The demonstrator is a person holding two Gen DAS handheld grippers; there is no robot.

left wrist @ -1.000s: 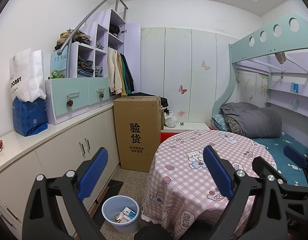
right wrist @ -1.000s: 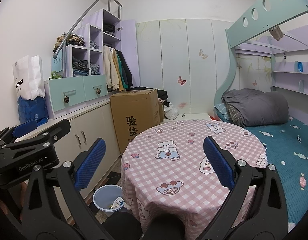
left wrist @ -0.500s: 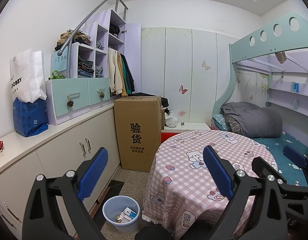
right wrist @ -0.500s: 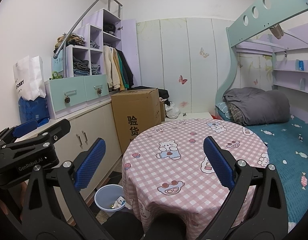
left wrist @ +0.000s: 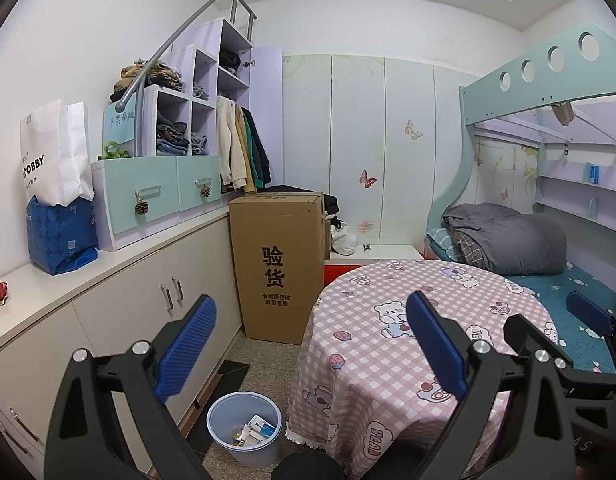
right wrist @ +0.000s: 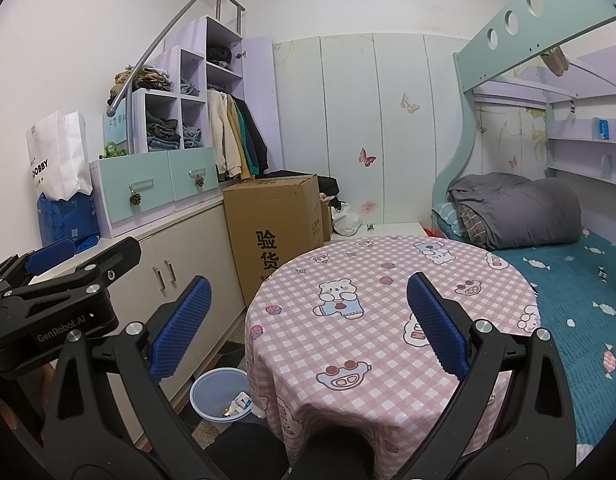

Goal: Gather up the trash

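The pale blue plastic bin (left wrist: 243, 424), holding paper scraps, stood on the tiled floor (left wrist: 267, 356) beside the round worktop's pink checked cloth (left wrist: 392, 320). Left gripper (left wrist: 308, 344) and right gripper (right wrist: 308, 320) hung agape, empty. A brown cardboard box (left wrist: 279, 264) stood behind.

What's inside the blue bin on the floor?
The pale blue plastic bin holds small white and blue cartons and scraps. The near wall hides its bottom, so anything beneath them can't be seen.
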